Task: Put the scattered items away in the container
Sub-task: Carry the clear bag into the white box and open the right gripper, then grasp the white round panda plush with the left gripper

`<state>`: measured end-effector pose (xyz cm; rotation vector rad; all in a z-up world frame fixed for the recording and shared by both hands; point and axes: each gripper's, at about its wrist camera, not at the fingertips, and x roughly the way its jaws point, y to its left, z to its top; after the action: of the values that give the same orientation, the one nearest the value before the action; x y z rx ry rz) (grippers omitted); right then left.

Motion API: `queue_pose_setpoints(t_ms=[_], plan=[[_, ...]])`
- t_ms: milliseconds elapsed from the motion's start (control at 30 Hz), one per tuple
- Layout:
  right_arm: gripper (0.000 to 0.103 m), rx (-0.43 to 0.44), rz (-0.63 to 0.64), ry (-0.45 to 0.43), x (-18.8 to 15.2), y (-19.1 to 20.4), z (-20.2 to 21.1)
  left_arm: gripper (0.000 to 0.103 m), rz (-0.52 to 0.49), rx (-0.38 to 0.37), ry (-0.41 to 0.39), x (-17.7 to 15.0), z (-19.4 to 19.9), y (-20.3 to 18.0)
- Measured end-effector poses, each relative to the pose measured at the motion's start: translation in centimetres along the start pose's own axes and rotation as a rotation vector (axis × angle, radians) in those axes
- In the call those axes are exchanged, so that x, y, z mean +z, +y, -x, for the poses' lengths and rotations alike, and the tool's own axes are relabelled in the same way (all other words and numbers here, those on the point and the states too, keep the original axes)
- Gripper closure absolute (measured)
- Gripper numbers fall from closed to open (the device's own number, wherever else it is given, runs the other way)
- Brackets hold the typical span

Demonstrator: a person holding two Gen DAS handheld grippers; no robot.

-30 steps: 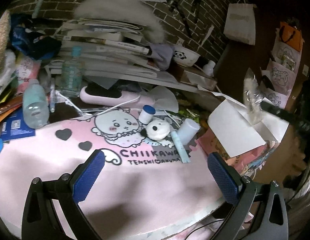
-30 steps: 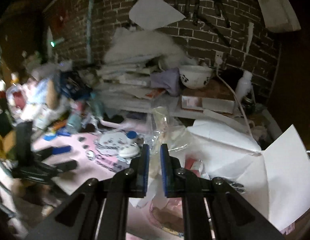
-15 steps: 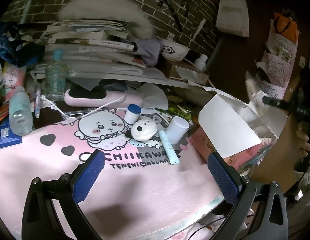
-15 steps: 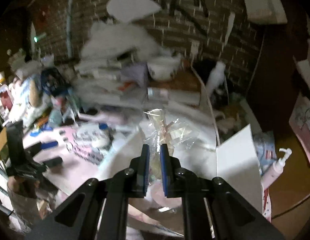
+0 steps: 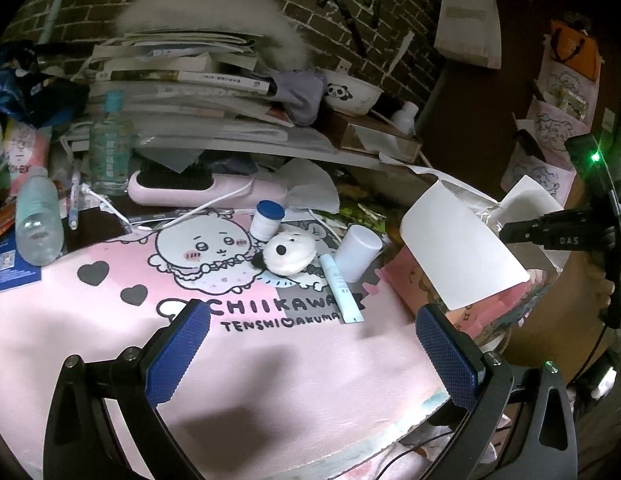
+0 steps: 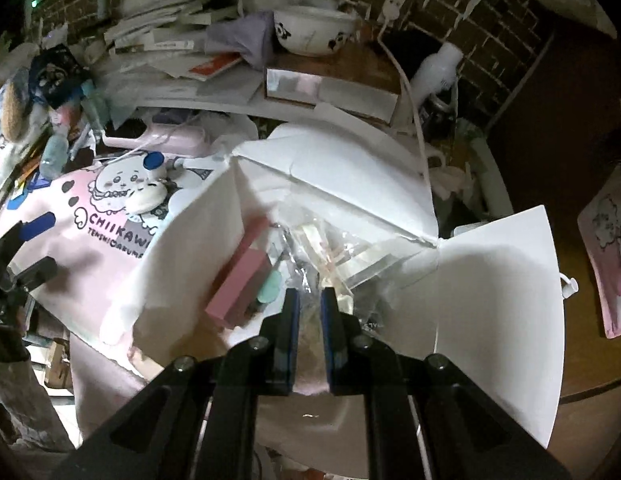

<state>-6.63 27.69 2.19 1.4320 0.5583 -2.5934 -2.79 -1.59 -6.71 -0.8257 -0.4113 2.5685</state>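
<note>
My right gripper [image 6: 309, 300] is shut on a clear plastic packet [image 6: 318, 252], held low inside the open white box [image 6: 490, 280]. A pink block [image 6: 240, 284] and a mint item [image 6: 269, 290] lie in the box. In the left wrist view the box [image 5: 458, 252] stands at the right with the right gripper [image 5: 506, 232] above it. My left gripper [image 5: 310, 340] hovers open over the pink mat [image 5: 110, 340]. On the mat lie a white plush [image 5: 290, 252], a blue-capped jar [image 5: 267, 220], a white cup [image 5: 358, 252] and a pale blue tube [image 5: 340, 288].
A pink hairbrush [image 5: 198, 188] with a white cord, water bottles [image 5: 38, 216], stacked books [image 5: 182, 80] and a panda bowl [image 5: 350, 94] crowd the back. A brick wall rises behind. A hand [image 5: 602, 288] holds the right tool at the far right.
The right gripper has carried the packet to the right and down into the white box. The left gripper shifted slightly; the mat's items sit further left in its view.
</note>
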Motion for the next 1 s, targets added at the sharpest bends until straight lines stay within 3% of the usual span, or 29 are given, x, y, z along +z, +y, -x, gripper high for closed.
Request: queue_pose_setpoints(t_ms=[167,200,233,300,367,467,533,600,667,733,867,1000], plan=[[0.089,0.023,-0.008,0.014,0.1,0.1,0.1,0.0,0.0,0.002,0.003,0.0,0.0,0.1],[0.081,0.03,-0.016,0.017,0.1,0.0,0.2,0.0,-0.001,0.003,0.004,0.0,0.0,0.1],[0.064,0.032,-0.022,0.016,0.1,-0.1,0.2,0.0,-0.002,0.003,0.005,-0.1,0.0,0.1],[0.042,0.013,-0.022,-0.018,0.1,-0.1,0.8,0.0,-0.002,0.003,0.004,-0.1,0.1,0.1],[0.042,-0.023,0.0,-0.066,0.1,0.1,1.8,0.0,-0.001,0.003,0.004,-0.1,0.0,0.1],[0.041,-0.006,0.005,-0.129,0.3,0.4,3.4,0.0,0.0,0.003,0.005,-0.1,0.0,0.2],[0.028,0.033,0.021,-0.192,0.2,1.0,4.5,0.0,0.002,0.002,0.004,-0.1,0.0,0.2],[0.016,0.118,0.045,-0.295,-0.4,2.1,5.8,0.0,0.01,0.01,0.001,0.0,0.0,0.3],[0.014,0.235,0.081,-0.395,-1.1,3.2,6.7,0.0,0.015,0.02,0.006,0.0,-0.2,0.6],[0.001,0.362,0.11,-0.469,-1.9,4.6,7.1,0.0,0.026,0.043,0.017,0.0,-0.6,0.9],[0.0,0.603,0.184,-0.578,-3.8,8.1,6.8,0.0,0.031,0.059,0.033,0.7,-1.5,1.6],[0.0,0.763,0.288,-0.654,-6.7,12.0,5.7,0.001,0.004,0.071,0.071,1.6,-3.2,1.9]])
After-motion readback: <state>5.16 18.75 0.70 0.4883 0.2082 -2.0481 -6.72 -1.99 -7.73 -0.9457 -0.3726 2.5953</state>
